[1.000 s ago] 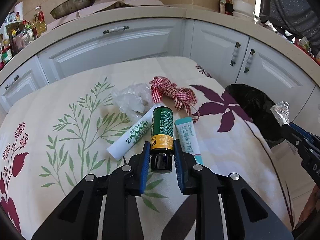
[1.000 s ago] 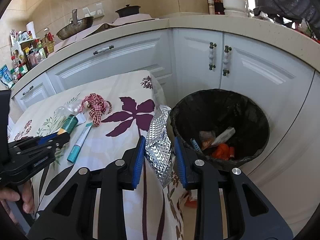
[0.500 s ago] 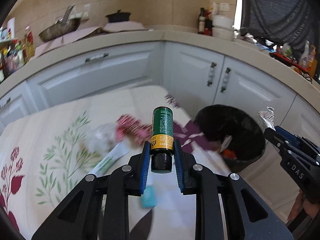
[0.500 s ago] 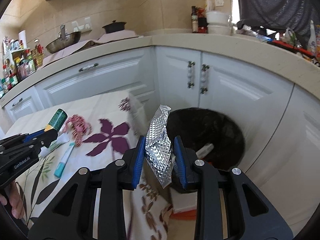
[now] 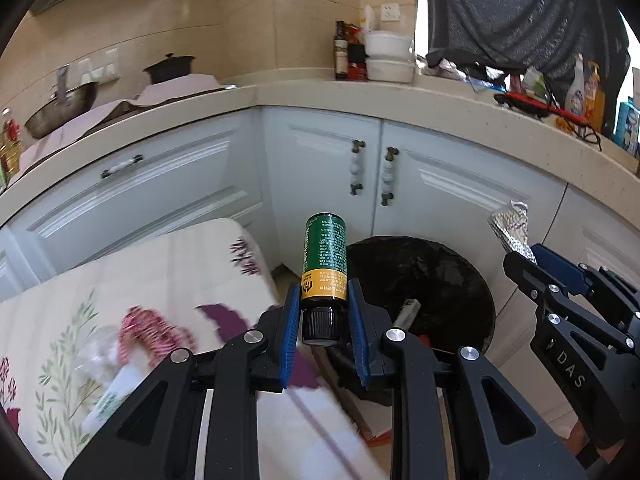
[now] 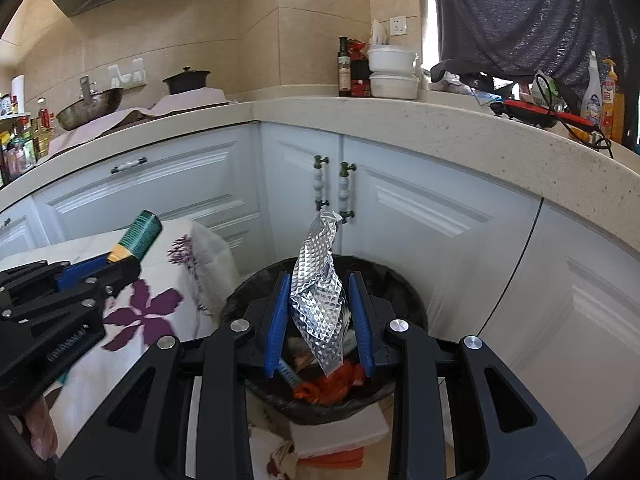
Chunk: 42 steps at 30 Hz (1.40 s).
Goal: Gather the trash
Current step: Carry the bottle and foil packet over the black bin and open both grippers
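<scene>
Clamping a green-and-yellow bottle (image 5: 324, 264) by its black-capped end, left gripper (image 5: 325, 312) narrowly parted, beside the table edge (image 5: 256, 280); pinching crumpled silver foil (image 6: 318, 300), right gripper (image 6: 319, 316) likewise narrow, above the black bin (image 6: 404, 292) holding orange scraps.

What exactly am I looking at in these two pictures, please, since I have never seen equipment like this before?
There is no robot here: a person holds a hand-held clamp in each hand, with a wide-angle camera on each, looking along its two fingers. In the left camera's picture, the left gripper is shut on a green bottle. In the right camera's picture, the right gripper is shut on a silver foil wrapper, above a black bin with rubbish in it. On the flowered tablecloth lie a checked ribbon and a white tube, blurred.
</scene>
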Each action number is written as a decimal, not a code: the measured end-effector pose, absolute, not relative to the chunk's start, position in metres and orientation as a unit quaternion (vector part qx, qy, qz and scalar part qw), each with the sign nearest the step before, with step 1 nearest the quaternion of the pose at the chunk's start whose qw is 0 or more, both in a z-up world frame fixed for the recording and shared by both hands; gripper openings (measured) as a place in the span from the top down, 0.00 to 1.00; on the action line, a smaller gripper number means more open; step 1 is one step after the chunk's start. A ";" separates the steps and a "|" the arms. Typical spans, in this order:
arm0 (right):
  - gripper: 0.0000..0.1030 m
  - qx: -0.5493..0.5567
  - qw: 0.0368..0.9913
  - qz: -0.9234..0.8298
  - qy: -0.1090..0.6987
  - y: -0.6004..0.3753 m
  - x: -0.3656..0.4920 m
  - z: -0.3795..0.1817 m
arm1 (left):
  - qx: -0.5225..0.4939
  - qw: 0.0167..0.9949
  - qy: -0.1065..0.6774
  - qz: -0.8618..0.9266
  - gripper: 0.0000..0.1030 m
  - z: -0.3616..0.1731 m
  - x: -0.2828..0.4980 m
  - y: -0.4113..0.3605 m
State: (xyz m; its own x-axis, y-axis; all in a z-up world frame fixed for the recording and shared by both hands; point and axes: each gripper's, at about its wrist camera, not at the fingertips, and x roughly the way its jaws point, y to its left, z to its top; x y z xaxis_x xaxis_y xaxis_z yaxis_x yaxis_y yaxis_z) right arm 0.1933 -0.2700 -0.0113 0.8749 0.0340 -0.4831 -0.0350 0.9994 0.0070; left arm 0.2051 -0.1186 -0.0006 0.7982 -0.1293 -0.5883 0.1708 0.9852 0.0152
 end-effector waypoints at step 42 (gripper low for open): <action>0.53 0.023 0.965 -0.018 0.260 -0.287 0.241 -0.038 | 0.032 0.944 0.326 -0.045 0.46 -0.020 0.256 -0.134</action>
State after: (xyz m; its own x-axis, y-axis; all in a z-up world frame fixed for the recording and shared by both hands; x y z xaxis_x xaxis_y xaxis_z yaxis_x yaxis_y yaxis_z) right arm 0.2410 -0.2868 -0.0385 0.8641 -0.0222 -0.5029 0.0464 0.9983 0.0357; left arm 0.2556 -0.1340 -0.0199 0.7836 -0.0644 -0.6179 0.1064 0.9938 0.0314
